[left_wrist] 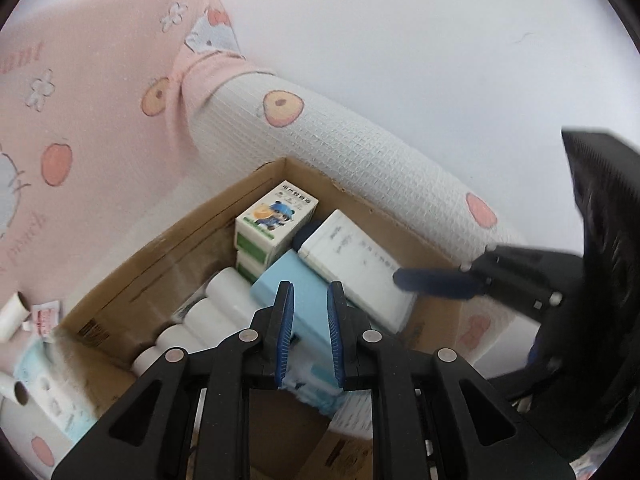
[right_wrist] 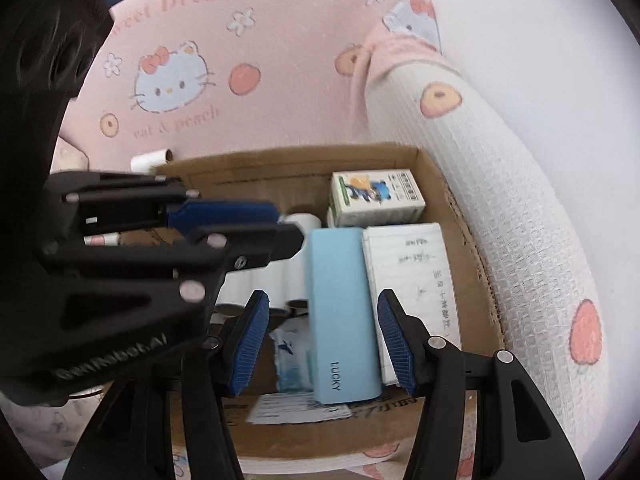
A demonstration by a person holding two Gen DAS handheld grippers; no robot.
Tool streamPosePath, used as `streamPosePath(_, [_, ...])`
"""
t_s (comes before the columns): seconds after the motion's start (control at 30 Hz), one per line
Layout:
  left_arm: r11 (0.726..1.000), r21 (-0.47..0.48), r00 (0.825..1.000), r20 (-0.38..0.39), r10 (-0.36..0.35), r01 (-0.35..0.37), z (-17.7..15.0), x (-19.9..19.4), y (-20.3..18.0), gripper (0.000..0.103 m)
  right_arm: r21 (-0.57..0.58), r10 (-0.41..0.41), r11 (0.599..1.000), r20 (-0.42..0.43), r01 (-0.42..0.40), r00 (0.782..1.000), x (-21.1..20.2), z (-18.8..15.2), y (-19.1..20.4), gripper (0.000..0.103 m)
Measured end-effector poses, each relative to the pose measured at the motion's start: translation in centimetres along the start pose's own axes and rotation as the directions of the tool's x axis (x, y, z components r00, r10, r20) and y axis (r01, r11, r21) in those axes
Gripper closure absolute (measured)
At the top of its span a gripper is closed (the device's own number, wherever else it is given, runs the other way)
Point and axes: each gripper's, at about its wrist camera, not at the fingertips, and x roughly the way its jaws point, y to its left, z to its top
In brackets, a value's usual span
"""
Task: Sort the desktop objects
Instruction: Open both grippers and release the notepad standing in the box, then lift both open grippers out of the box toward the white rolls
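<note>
An open cardboard box [left_wrist: 168, 248] [right_wrist: 440, 184] holds a light blue "LUCKY" box [left_wrist: 268, 290] [right_wrist: 340, 300] and a white printed box [left_wrist: 360, 264] [right_wrist: 412, 280]. It also holds a cartoon-printed carton [left_wrist: 276, 216] [right_wrist: 376, 196] and several white rolls [left_wrist: 224, 300] [right_wrist: 260, 284]. My left gripper [left_wrist: 311, 286] hovers over the blue box with a narrow, empty gap between its pads. My right gripper [right_wrist: 323, 296] is wide open above the same blue box, and its pads do not press on it. One right fingertip [left_wrist: 436, 282] reaches in from the right in the left wrist view.
A rolled white waffle blanket [left_wrist: 360, 152] [right_wrist: 500, 220] runs along the box's far side, and a pink cartoon cushion [left_wrist: 92, 80] [right_wrist: 240, 60] lies behind it. A tissue pack [left_wrist: 52, 392] and loose paper rolls [left_wrist: 12, 312] [right_wrist: 150, 160] lie outside the box.
</note>
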Motion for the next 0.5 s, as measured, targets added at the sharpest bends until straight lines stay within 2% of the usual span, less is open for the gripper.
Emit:
streamPosePath(0.07, [1.000,-0.012,1.000,0.020,-0.006,0.006,-1.0,-3.1,0.5,0.081,-0.024,-0.008,1.000,0.008,0.008,1.000,-0.6,0.2,0.9,0.049])
streamPosePath(0.17, [0.999,-0.043,0.999,0.028,-0.026,0.027,-2.2,-4.1,1.9,0.081,-0.065,-0.010,0.998,0.020,0.011,1.000,-0.3,0.4,2.6,0.048])
streamPosePath(0.33, [0.997,-0.073,0.997,0.074,-0.014,0.020,-3.3,-7.0,3.9,0.079,-0.119,-0.013,0.993,0.016,0.015,1.000,-1.5,-0.4,5.4,0.047])
streamPosePath(0.5, [0.992,-0.114,0.993,0.110,-0.038,0.051,-4.8,-9.2,5.9,0.072,-0.156,-0.029,0.987,0.051,0.036,0.998,-2.6,-0.5,7.7,0.047])
